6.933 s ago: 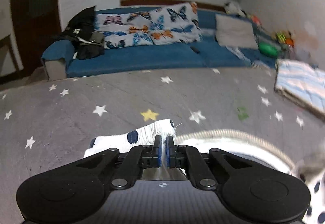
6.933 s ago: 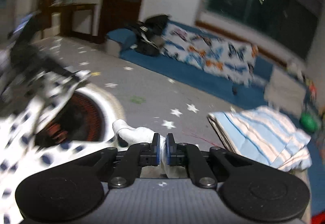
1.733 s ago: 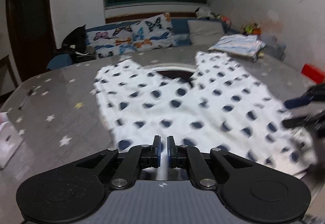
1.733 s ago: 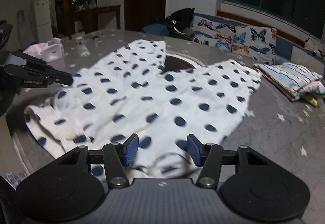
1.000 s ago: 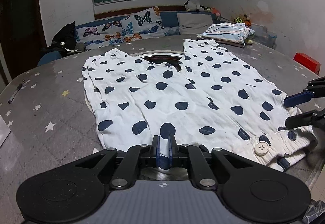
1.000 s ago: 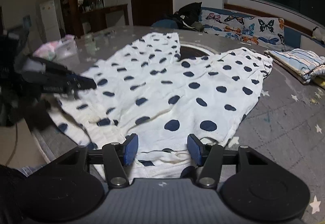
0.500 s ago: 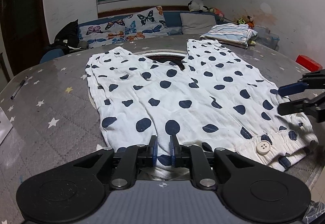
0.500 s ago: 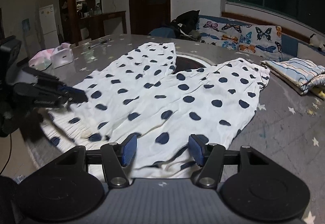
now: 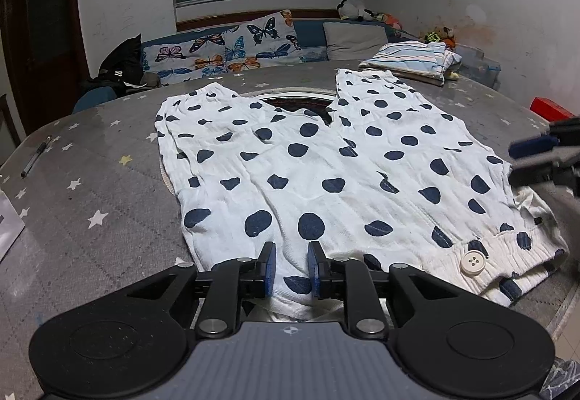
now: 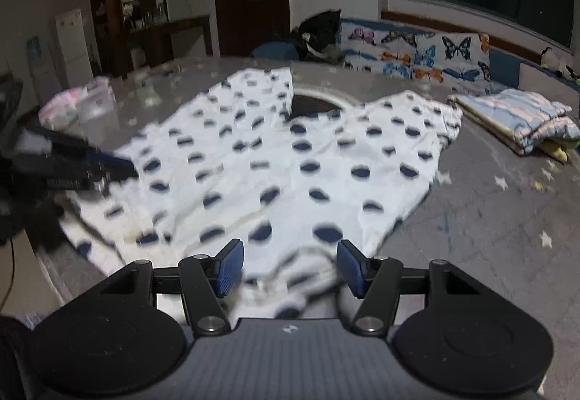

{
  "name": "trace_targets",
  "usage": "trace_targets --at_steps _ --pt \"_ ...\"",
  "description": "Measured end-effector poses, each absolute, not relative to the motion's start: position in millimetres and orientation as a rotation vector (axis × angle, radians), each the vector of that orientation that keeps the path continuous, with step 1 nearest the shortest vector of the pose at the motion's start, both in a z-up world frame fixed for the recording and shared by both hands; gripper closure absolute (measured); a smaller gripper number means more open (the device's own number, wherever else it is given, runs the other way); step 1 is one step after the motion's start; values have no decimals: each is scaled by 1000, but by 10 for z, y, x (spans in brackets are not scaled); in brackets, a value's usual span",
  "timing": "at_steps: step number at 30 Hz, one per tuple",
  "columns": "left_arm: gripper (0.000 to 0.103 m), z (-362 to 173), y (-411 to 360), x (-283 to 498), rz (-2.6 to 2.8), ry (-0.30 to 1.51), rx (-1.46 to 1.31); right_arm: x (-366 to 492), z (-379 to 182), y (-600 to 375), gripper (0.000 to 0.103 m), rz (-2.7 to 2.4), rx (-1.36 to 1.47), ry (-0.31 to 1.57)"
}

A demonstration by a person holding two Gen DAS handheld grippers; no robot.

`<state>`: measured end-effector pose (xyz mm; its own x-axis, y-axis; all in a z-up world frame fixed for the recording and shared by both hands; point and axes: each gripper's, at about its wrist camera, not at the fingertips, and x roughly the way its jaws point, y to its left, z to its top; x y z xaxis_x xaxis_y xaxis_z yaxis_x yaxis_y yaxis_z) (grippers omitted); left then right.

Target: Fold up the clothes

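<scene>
The right tongs point(image 10: 290, 267) stand with jaws wide apart over the near hem of the white, navy-dotted trousers point(image 10: 275, 160) spread flat on the grey starred desk point(image 10: 500, 218). The left tongs point(image 10: 108, 164) reach in blurred at the far-left edge. A folded striped blanket point(image 10: 518, 117) lies beyond.

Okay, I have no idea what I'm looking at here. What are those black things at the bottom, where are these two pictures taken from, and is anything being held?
Those black shapes are hand-held grippers, one in each of a person's hands, each with a camera looking forward along its two fingers. One picture comes from the left gripper, the other from the right gripper; each also glimpses the other at its edge. Both look across a grey starred table where white polka-dot trousers lie spread flat. A folded striped cloth lies at the far side, a pen at the left edge. Both grippers are open at the waistband with cloth between their blue pads, so nothing is held.
</scene>
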<state>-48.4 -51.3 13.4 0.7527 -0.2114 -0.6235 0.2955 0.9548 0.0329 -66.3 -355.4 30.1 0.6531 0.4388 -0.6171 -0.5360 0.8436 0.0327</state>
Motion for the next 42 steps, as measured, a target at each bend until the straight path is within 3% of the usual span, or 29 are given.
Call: trace_targets --at_steps 11,15,31,42 --pt "74 140 -520 -480 -272 665 139 -438 83 -3516 44 545 -147 709" --pt "63 162 -551 -470 -274 671 147 -484 88 -3595 44 536 -139 706" --pt "46 296 -1075 -562 -426 650 177 -508 102 -3758 43 486 -108 711" --pt "28 252 -1375 -501 -460 680 200 -564 69 -3794 33 467 -114 707"
